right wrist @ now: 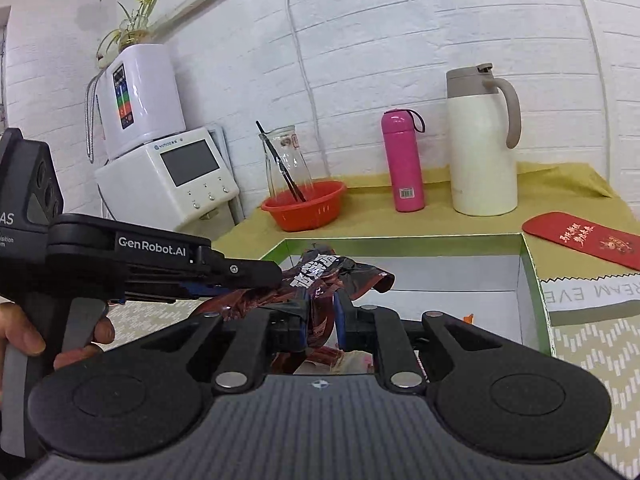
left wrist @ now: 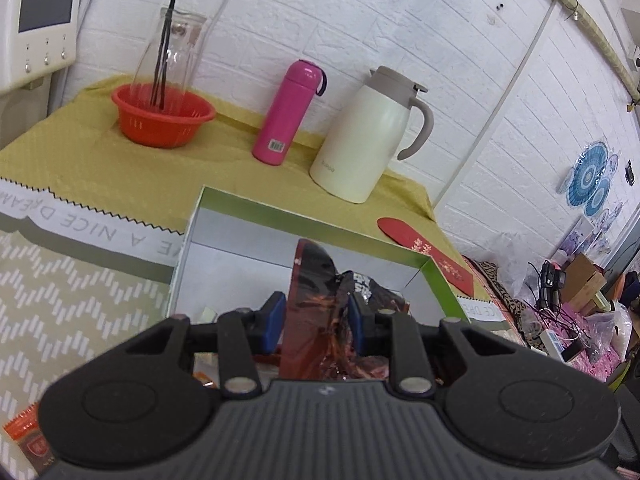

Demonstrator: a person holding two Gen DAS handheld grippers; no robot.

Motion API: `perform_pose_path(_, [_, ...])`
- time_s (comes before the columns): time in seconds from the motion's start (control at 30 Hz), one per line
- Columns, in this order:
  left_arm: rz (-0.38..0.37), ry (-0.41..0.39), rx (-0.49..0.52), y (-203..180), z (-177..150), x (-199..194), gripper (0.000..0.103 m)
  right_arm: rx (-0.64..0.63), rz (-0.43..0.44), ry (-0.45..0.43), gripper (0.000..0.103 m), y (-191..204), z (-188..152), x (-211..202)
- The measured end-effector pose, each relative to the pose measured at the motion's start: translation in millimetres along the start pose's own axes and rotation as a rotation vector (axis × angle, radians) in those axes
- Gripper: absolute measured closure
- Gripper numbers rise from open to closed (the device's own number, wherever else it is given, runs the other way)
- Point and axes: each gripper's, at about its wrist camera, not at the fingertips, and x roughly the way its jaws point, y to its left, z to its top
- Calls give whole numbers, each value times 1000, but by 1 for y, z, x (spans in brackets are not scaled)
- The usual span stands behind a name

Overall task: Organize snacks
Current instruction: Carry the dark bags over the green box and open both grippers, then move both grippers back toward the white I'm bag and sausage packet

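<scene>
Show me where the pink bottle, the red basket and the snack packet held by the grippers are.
pink bottle (right wrist: 403,164): right wrist view, middle of its body.
red basket (left wrist: 160,128): left wrist view, front outer wall.
snack packet (left wrist: 316,280): left wrist view, upper red part above the left gripper (left wrist: 316,322).

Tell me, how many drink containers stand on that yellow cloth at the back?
3: a clear glass carafe standing in the red plastic basket on the left, a pink insulated bottle in the middle, and a cream thermos jug on the right. None seem hidden.
</scene>
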Motion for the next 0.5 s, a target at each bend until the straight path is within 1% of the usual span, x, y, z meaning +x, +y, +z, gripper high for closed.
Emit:
perform_pose_path(0.03, [-1,18,-7,2,-1,3,56,-23,-27,16,64,0,-3,5])
perform_pose_path(0.07, [9,38,-17,3,-2,5,24,-51,-45,29,40,0,-5,8])
perform_pose_path(0.1, [27,37,-18,4,-4,5,24,-76,-62,35,23,2,-8,8])
perform_pose_path(0.13, [63,24,9,2,-7,3,22,-94,-78,25,0,3,-11,6])
perform_pose_path(0.17, [96,10,40,-1,-8,2,11,-108,-88,10,0,5,-12,3])
perform_pose_path(0.2, [138,-11,70,-4,-9,1,4,-121,-95,-3,0,6,-13,0])
perform_pose_path(0.23, [162,-35,85,-6,-10,-2,5,-125,-100,-6,0,7,-13,-2])
perform_pose_path(0.27, [168,-44,91,-7,-10,-4,5,-125,-100,-5,0,7,-12,-3])
perform_pose_path(0.37, [149,-44,65,-5,-8,-12,5,-116,-121,-4,0,6,-11,-6])
perform_pose_path(0.5, [143,-70,85,-11,-7,-28,5,-86,-135,3,0,7,-8,-16])
